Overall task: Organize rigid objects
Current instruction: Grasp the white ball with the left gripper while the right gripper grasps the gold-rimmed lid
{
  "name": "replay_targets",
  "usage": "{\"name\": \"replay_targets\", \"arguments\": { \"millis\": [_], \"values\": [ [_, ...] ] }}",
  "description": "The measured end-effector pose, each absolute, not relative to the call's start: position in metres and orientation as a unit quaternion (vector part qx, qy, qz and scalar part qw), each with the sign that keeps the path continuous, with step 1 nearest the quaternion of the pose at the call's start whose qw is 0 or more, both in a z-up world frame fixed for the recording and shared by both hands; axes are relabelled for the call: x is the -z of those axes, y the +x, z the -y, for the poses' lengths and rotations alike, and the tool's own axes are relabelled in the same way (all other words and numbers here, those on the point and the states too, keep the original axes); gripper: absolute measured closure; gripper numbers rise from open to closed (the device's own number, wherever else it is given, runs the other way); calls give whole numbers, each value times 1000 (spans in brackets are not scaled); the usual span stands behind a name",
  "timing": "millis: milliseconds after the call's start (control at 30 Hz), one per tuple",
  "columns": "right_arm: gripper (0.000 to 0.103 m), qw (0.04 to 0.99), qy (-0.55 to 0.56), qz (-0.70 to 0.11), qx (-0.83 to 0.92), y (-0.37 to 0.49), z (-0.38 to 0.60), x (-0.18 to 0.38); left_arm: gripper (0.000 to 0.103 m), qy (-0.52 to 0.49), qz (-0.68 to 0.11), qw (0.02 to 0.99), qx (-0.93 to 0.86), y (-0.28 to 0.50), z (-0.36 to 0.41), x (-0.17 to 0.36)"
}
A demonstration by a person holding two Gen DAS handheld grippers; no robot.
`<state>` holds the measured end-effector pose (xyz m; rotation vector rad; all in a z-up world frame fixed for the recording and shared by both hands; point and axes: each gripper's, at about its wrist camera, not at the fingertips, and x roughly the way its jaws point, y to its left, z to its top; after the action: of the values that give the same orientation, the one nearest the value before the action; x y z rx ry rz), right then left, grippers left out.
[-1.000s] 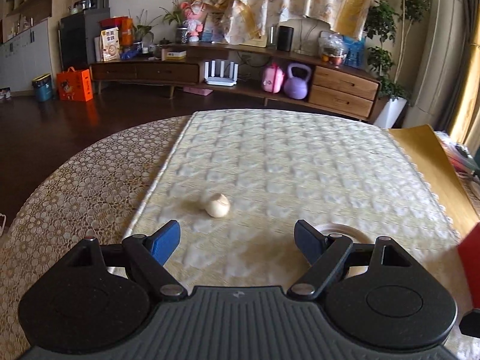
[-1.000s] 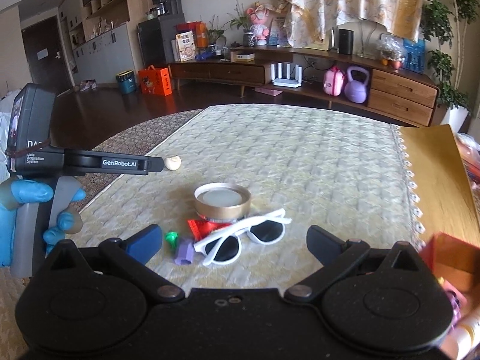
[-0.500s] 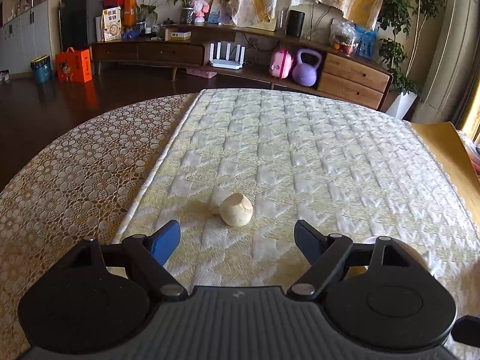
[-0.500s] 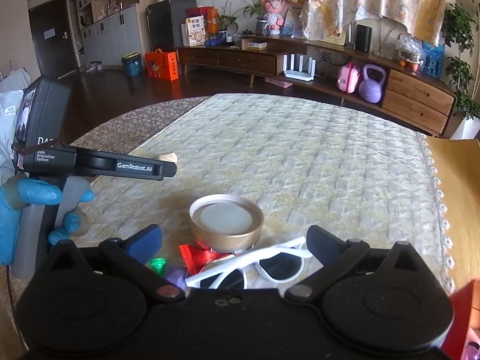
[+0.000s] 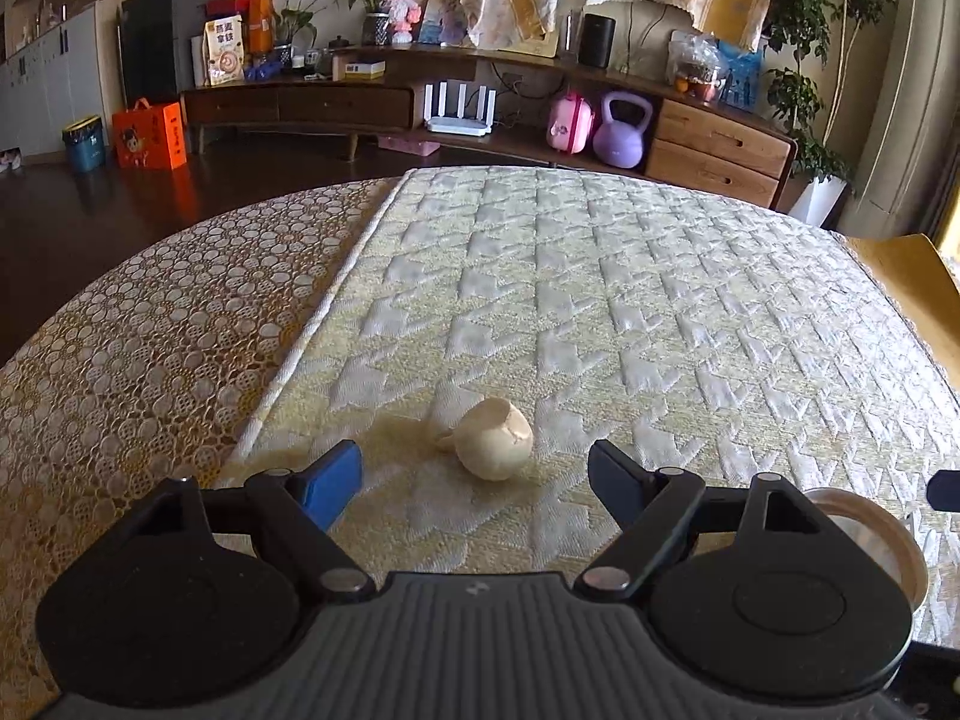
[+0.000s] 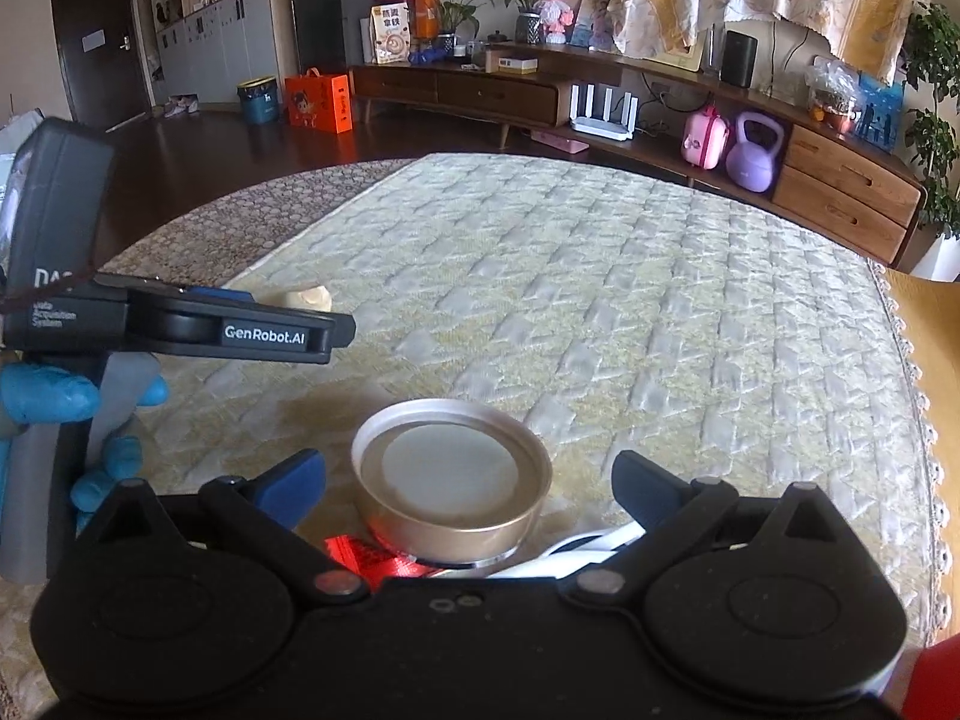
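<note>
both grippers wide apart over the quilted cloth

left wrist view: the left gripper [image 5: 477,471] has its jaws spread wide with nothing clamped. the broken eggshell [image 5: 493,439] lies on the quilted cloth [image 5: 630,300], just ahead of the blue fingertips [image 5: 333,477] and roughly centred between them; no pad touches it. it sits near the cloth's left edge, where a white piping strip meets the lace tablecloth [image 5: 150,360] covering the table's left side. at the lower right of this view, the rim of a round gold tin [image 5: 870,525] shows behind the gripper body.

right wrist view: the right gripper [image 6: 468,483] is also spread wide and grips nothing. the same gold tin [image 6: 453,492], with a pale top, rests on the cloth near its front edge, just ahead of the jaws and between them. tucked against the tin's near side are a red piece [image 6: 372,558] and white sunglasses [image 6: 576,558], both mostly hidden by the gripper body. a hand in a blue glove [image 6: 48,393] holds the left tool's handle over the cloth's left edge, with the eggshell partly visible beyond it.
</note>
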<state>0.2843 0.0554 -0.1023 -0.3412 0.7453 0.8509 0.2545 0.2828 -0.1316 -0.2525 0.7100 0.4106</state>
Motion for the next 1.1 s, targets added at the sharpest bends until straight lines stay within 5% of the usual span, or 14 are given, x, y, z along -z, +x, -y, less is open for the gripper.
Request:
{"name": "replay_targets", "arguments": {
  "millis": [200, 533, 1100],
  "values": [
    [5, 825, -163, -362, -403, 288, -61, 111, 39, -103, -339, 914, -196, 258, -278, 133],
    [27, 823, -146, -379, -397, 292, -60, 116, 69, -95, -336, 916, -199, 259, -279, 132],
    [28, 840, -138, -346, -395, 274, -43, 98, 75, -108, -337, 918, -180, 246, -268, 118]
  ]
}}
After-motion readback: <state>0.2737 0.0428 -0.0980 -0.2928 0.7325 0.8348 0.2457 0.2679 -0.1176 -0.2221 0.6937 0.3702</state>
